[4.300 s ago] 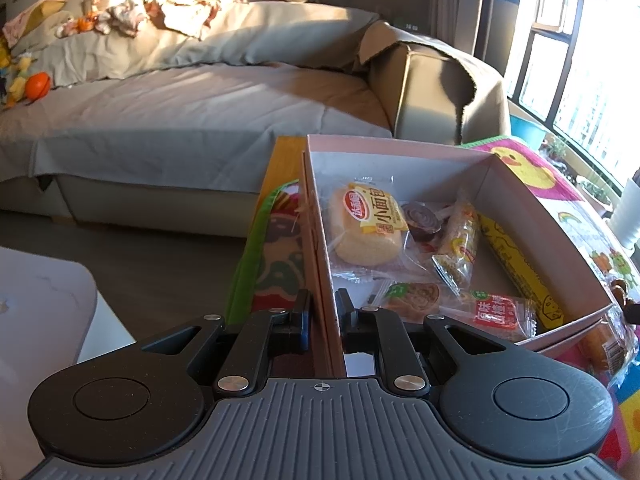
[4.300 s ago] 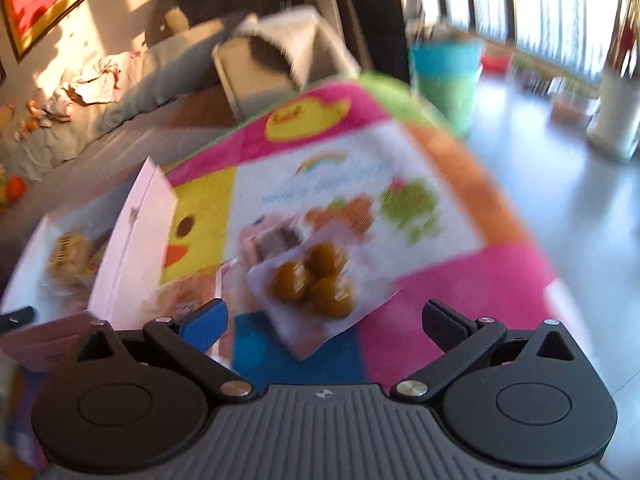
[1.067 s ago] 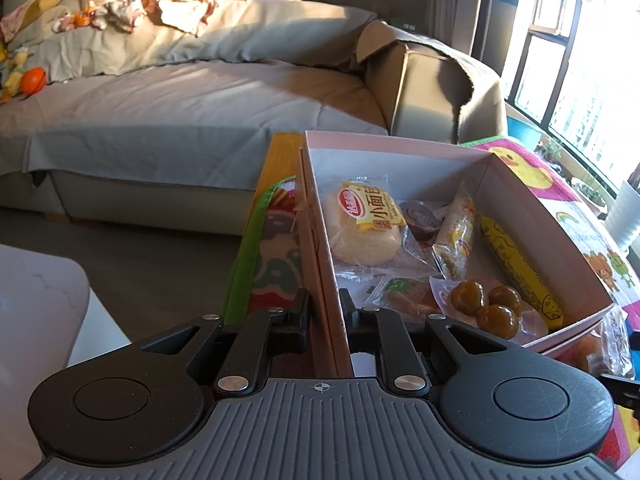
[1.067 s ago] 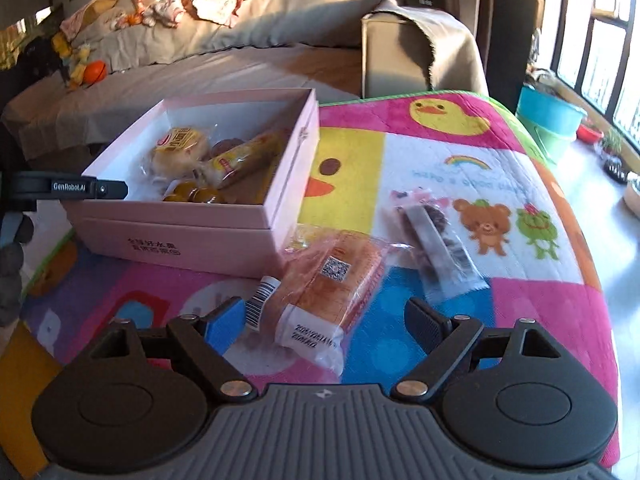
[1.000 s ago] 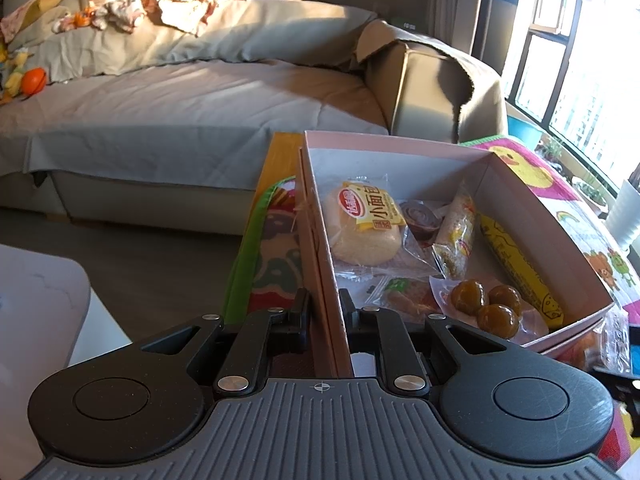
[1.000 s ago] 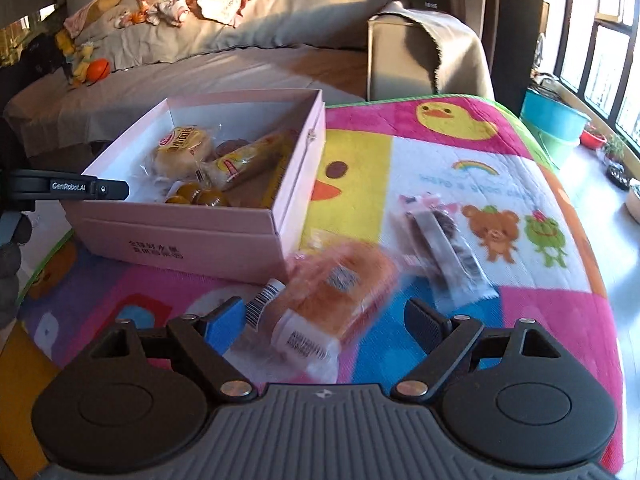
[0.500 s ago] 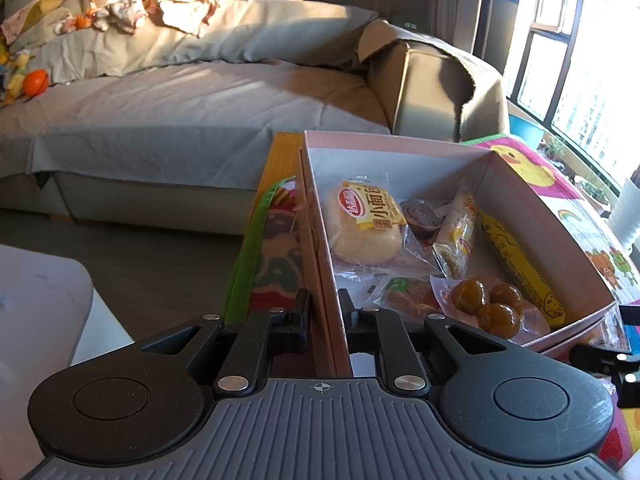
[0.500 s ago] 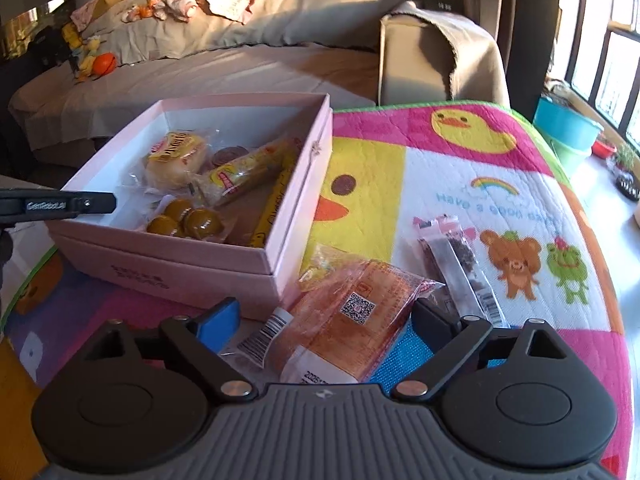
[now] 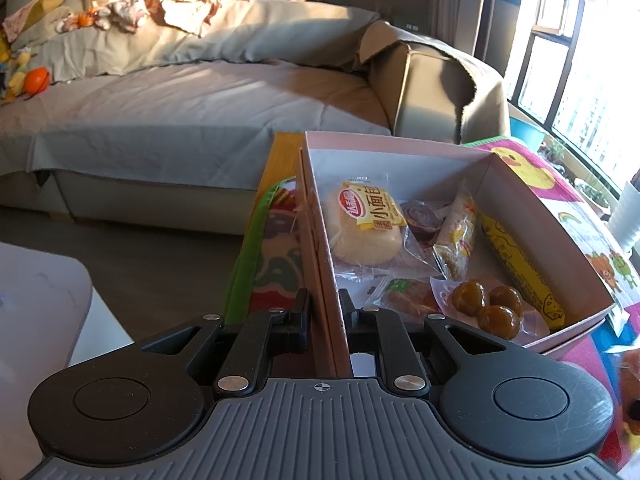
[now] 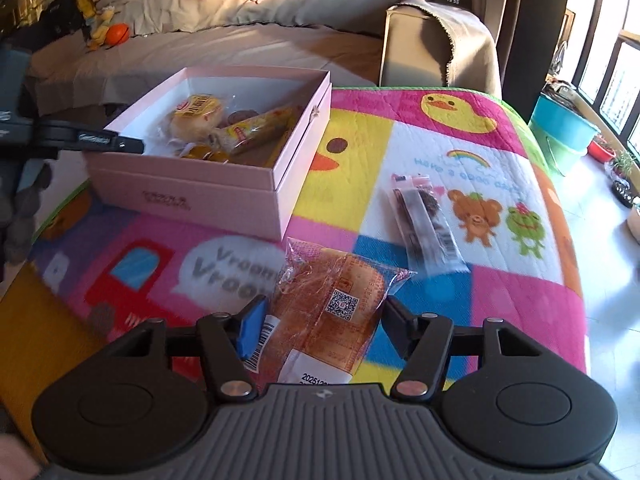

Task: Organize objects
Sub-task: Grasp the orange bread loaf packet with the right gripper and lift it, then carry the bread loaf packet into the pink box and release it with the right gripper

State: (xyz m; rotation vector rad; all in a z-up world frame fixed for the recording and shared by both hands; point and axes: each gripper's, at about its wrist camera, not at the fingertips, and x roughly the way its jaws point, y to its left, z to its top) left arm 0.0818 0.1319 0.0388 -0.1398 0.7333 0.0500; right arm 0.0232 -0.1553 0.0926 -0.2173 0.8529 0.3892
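The right hand-held gripper (image 10: 322,326) has just been closing and now pinches the wrapped bread packet (image 10: 326,312) over the play mat (image 10: 400,152); the left hand-held gripper (image 9: 324,312) clamps the pink box (image 9: 532,216) wall, snacks inside; dark snack packet (image 10: 424,220) lies beyond

Low, warm sunlight enters from the windows (image 9: 580,92) at right, glaring there. The sofa (image 9: 200,92) carries bright patches and long shadows. Fisheye edges bend; the mat (image 10: 460,168) blurs slightly.

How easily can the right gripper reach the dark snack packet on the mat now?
Probably not directly: the right gripper is closed on the bread packet, though the dark snack packet lies unobstructed on the mat.
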